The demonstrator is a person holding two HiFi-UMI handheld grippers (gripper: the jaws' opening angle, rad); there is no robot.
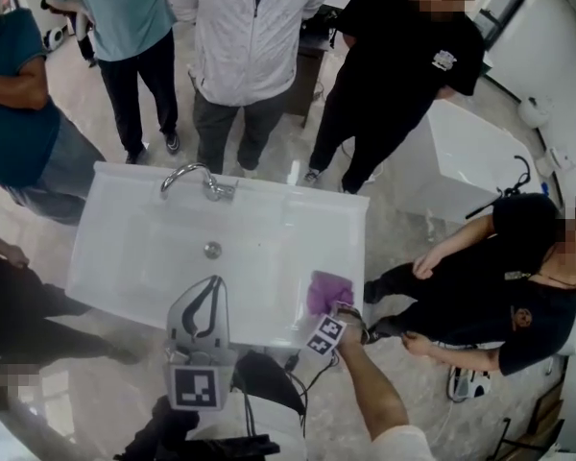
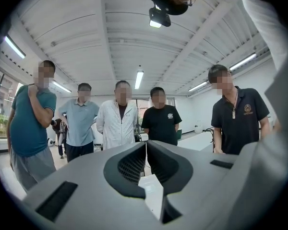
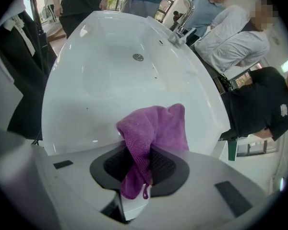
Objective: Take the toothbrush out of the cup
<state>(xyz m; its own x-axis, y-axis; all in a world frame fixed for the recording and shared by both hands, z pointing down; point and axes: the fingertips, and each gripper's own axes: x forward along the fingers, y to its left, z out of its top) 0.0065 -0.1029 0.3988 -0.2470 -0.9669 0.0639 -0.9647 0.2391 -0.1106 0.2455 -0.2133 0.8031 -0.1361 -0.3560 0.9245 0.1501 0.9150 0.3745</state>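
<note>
A: Right gripper (image 3: 151, 155) state?
B: Clamped on a purple cloth (image 3: 156, 123). The cloth is pinched between the pads, with a fold bunched past the jaw tips and a tail trailed back toward the camera. The gripper is pointed steeply down.
A: Position?
B: Held over the near right part of the white sink (image 1: 144, 257). The cloth is seen by the basin's right rim. Contact with the rim cannot be told.
A: Left gripper (image 2: 146, 146)?
B: Jaws are pressed together and nothing is gripped. It is held about level at the sink's near edge, left of the right gripper and well apart from the cloth.
A: Toothbrush and cup?
B: Not located. Neither is shown in any of the three views.
A: Sink details?
B: A drain (image 1: 212, 250) is set at the basin centre. A chrome faucet (image 1: 198, 177) is mounted on the far rim, left of centre.
A: Surroundings?
B: The sink is ringed by people. Three are stood along the far side, with a white jacket (image 1: 250, 36) in the middle. A teal shirt (image 1: 14, 94) is seen far left and a dark polo (image 1: 518, 286) is bent in at the right.
</note>
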